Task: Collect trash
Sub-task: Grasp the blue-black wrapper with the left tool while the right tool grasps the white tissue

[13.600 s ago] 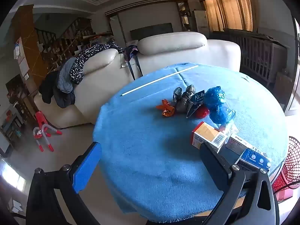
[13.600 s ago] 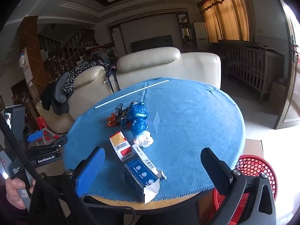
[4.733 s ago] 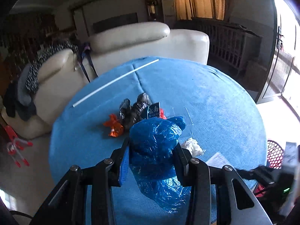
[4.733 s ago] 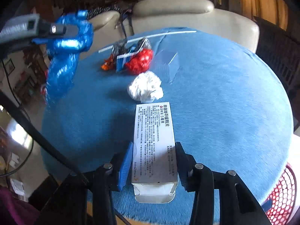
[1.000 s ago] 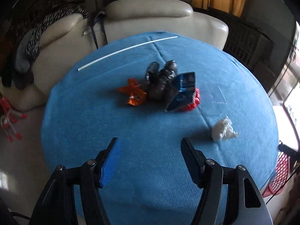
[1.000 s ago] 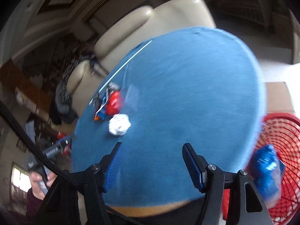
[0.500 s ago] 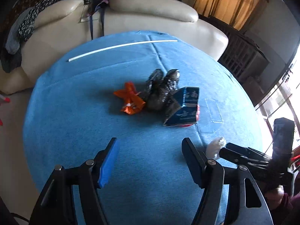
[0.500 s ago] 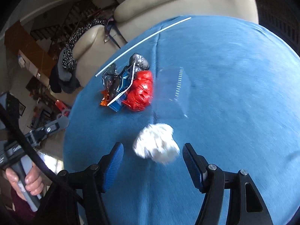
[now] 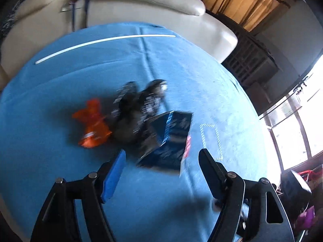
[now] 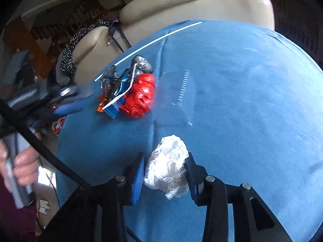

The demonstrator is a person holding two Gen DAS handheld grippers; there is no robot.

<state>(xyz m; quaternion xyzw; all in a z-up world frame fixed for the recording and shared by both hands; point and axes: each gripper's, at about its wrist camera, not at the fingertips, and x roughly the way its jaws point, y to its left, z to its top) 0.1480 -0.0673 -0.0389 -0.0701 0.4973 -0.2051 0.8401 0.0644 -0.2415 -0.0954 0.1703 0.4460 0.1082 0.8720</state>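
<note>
My right gripper [image 10: 164, 168] is shut on a crumpled white paper ball [image 10: 167, 167] on the blue tablecloth [image 10: 242, 100]. A pile of trash lies further back: a red crumpled bag [image 10: 140, 96], a dark blue carton [image 10: 119, 98], silver-black wrappers [image 10: 141, 65] and an orange wrapper [image 10: 100, 105]. My left gripper [image 9: 161, 159] is open just in front of the blue carton [image 9: 171, 139], with the black wrappers [image 9: 137, 111] and orange wrapper [image 9: 92, 127] beyond. The left wrist view is blurred.
A long white stick [image 9: 101, 42] lies near the far table edge. A flat clear plastic piece [image 10: 179, 92] lies right of the pile. A cream sofa [image 9: 141, 4] stands behind the table. A hand holds the left gripper's handle [image 10: 18, 161].
My right gripper has closed on the white paper ball. My left gripper has moved forward toward the blue carton in the pile.
</note>
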